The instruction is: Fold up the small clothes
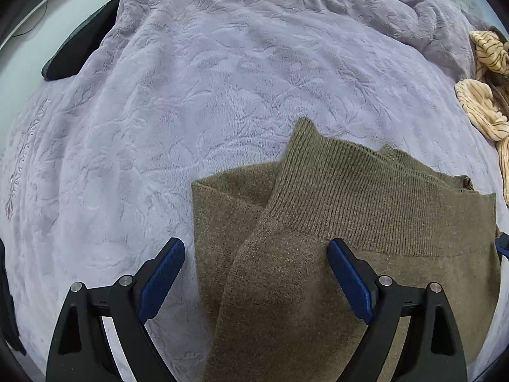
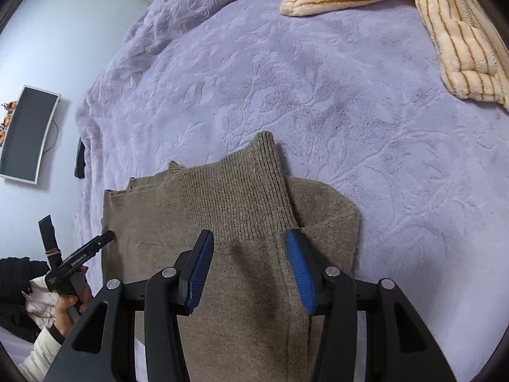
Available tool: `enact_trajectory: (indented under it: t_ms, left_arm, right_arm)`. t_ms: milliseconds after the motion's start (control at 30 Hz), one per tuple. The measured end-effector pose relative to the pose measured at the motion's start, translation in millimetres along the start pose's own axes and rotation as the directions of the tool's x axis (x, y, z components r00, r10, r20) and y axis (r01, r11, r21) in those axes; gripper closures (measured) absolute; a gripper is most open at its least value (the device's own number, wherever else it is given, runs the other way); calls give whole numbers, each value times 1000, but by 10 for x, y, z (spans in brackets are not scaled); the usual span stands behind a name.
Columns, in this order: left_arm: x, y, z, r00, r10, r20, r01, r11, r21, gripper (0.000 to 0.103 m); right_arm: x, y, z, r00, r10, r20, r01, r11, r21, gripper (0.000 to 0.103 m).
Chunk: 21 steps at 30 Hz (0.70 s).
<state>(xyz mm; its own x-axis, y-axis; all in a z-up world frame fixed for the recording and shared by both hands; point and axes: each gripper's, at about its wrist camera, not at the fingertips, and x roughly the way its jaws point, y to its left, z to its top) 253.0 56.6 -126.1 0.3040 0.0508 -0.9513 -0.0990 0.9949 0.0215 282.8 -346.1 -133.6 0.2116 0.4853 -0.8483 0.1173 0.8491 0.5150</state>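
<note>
An olive-brown knit sweater (image 1: 334, 229) lies partly folded on the lilac bed cover, its ribbed hem or sleeve cuff (image 1: 343, 184) laid across the top. It shows in the right wrist view too (image 2: 222, 222). My left gripper (image 1: 256, 248) is open, hovering over the sweater's left edge, holding nothing. My right gripper (image 2: 249, 238) is open above the sweater's ribbed band (image 2: 241, 197), holding nothing. The left gripper also shows in the right wrist view (image 2: 92, 248), held in a hand at the sweater's left edge.
A cream striped fleece garment (image 2: 445, 31) lies crumpled at the far right of the bed, also in the left wrist view (image 1: 486, 89). The lilac embossed blanket (image 1: 222, 79) covers the bed. A monitor (image 2: 25, 133) hangs on the wall at left. A dark object (image 1: 79, 51) lies at the bed's left edge.
</note>
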Motion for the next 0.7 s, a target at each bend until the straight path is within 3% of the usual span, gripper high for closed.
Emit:
enact_trajectory:
  t_ms: [67, 267, 367, 467, 600, 700]
  left_arm:
    - [-20, -19, -48, 1000, -7, 1, 7, 1000, 1, 12]
    - [-212, -46, -266, 1000, 9, 10, -10, 998, 58, 12]
    - [-345, -7, -438, 1000, -5, 13, 5, 998, 57, 12]
    - [-453, -8, -629, 1000, 1, 10, -2, 997, 71, 11]
    - [-525, -14, -893, 1000, -2, -3, 2, 997, 82, 11]
    - [-483, 18, -1081, 999, 10, -30, -7, 997, 78, 11]
  right_arm:
    - [46, 14, 6, 999, -34, -5, 34, 999, -19, 92]
    - [83, -101, 47, 995, -95, -1, 95, 995, 18, 93]
    - [19, -7, 4, 993, -117, 7, 117, 993, -7, 82]
    - [-114, 75, -117, 992, -124, 10, 124, 992, -38, 79]
    - [-319, 96, -447, 991, -132, 2, 132, 990, -56, 62]
    - [-420, 40, -782, 985, -175, -6, 174, 983, -58, 62]
